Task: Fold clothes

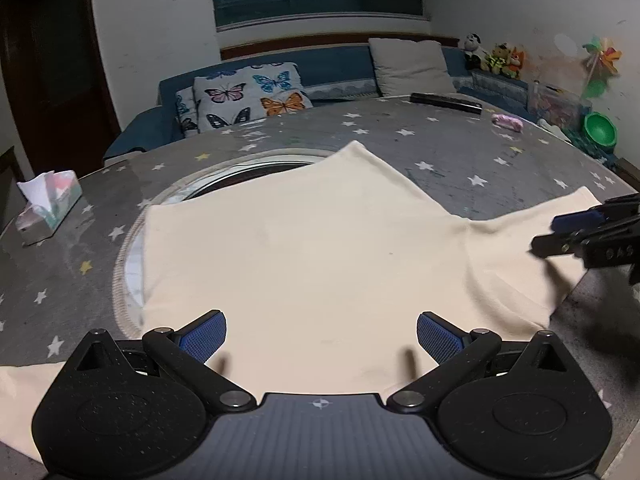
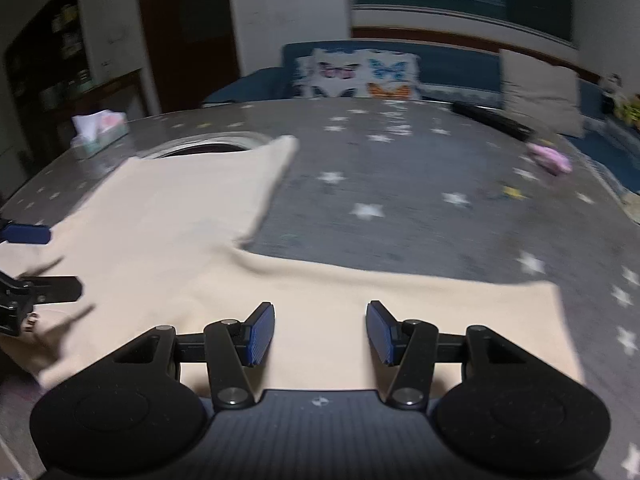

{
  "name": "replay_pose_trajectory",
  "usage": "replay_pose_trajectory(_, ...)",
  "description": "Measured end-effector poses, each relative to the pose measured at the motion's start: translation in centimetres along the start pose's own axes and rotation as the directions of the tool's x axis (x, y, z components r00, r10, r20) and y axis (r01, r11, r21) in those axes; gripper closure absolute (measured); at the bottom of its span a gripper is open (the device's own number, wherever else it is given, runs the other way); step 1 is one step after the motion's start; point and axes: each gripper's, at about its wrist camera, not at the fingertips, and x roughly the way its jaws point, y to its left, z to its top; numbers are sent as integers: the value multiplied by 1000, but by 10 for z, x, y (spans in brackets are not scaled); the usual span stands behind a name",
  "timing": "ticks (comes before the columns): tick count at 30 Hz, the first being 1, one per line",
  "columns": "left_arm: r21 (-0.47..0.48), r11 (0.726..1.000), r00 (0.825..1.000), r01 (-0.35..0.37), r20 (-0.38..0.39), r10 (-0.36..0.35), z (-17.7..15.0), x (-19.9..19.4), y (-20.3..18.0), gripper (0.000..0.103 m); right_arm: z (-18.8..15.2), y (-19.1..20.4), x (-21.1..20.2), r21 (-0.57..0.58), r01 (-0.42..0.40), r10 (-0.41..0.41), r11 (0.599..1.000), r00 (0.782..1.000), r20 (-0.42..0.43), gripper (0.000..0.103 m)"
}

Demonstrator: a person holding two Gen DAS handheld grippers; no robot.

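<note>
A cream garment (image 1: 304, 248) lies spread flat on the grey star-print tablecloth (image 1: 460, 148), with one sleeve running out to the right. My left gripper (image 1: 320, 336) is open and empty, just above the garment's near edge. My right gripper (image 2: 320, 332) is open and empty, over the sleeve part of the garment (image 2: 360, 300). The right gripper also shows at the right edge of the left wrist view (image 1: 560, 232), above the sleeve. The left gripper shows at the left edge of the right wrist view (image 2: 48, 260).
A tissue box (image 1: 48, 208) stands at the table's left. A black bar (image 1: 446, 103) and a pink object (image 1: 507, 122) lie at the far right. A round opening in the cloth (image 1: 248, 172) is partly covered by the garment. A sofa with cushions (image 1: 248, 96) is behind.
</note>
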Motion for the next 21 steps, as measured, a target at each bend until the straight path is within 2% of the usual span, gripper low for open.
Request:
replay_pose_trajectory(5,25,1000,1000,18,-3,-18,2,3,-13,0,-9,-32,-14,35,91,-91,995,996,10,51)
replay_pose_trajectory(12,63,997,999,48,-6,-48,2,6,-31,0,-22,-71,-37,130,208,-213,969,977,25,51)
replay_pose_trajectory(18,96,993,998,70,-15,-69,0,10,-44,0,-35,-88,-45,207,232,-241,950,970,18,55)
replay_pose_trajectory(21,109,991,997,75,-19,-74,-1,12,-49,0,-35,-90,-42,221,238,-249,946,968,21,65)
